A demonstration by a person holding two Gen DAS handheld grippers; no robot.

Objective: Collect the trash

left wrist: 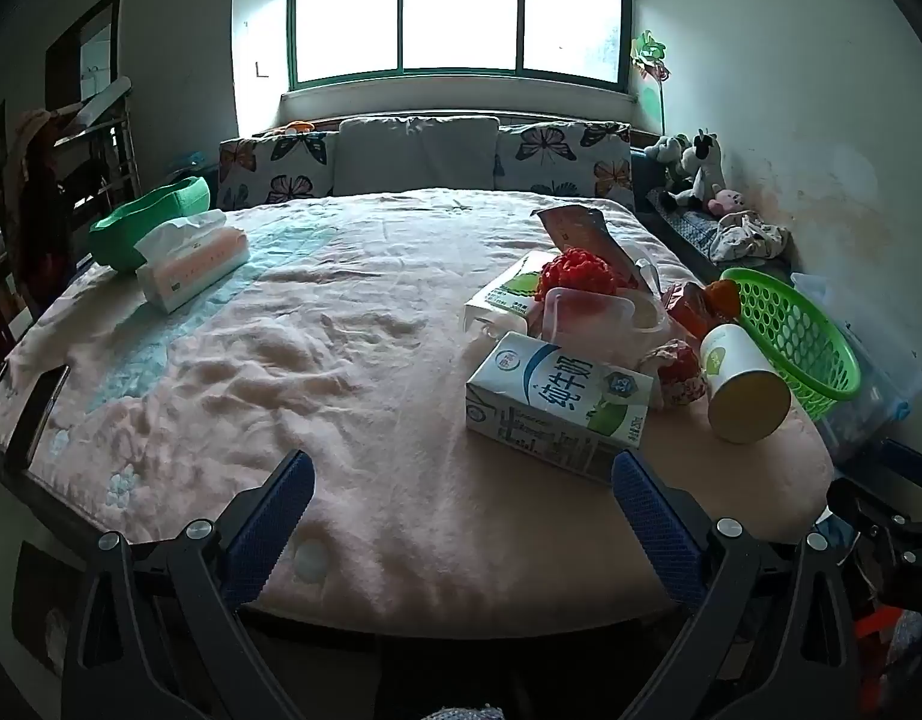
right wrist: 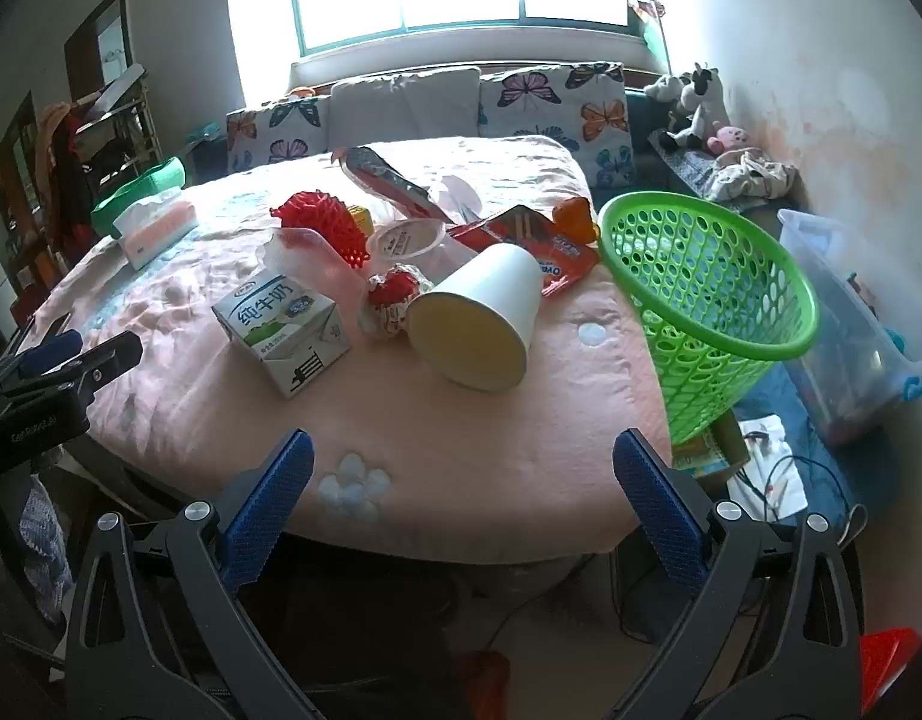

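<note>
**Litter on the bed, both grippers empty**

Trash lies in a loose heap on the right half of a pink bed cover (right wrist: pixel 461 450), with a green perforated basket (right wrist: pixel 707 300) standing tilted at the bed's right edge, just beside the heap. Both tools hover at the near edge: the left gripper (left wrist: pixel 461 516) and the right gripper (right wrist: pixel 461 492) each have their jaws spread wide with nothing between them.

Nearest the right gripper is a white paper cup (right wrist: pixel 479 324), on its side with its mouth toward the camera. It looks light and thin-walled, so it would likely crush under a hard squeeze; pinching one wall at the rim, one finger inside and one outside, seems the safest hold. Left of it a milk carton (right wrist: pixel 287 330) lies flat; it is stiffer, of unknown fill, and its short faces suit a grip across the body. Between the two sits a crumpled red-and-white wrapper (right wrist: pixel 395 300), soft and nearly weightless, which should be gathered at its bulk.

Farther back are a red foam fruit net (right wrist: pixel 323 222), springy and easy to snag, a clear plastic lid (right wrist: pixel 407 240) that is probably slick and flexible, and a red snack packet (right wrist: pixel 533 240) lying touching the cup's base. A tissue box (right wrist: pixel 155 228) at the far left looks like no rubbish.
</note>
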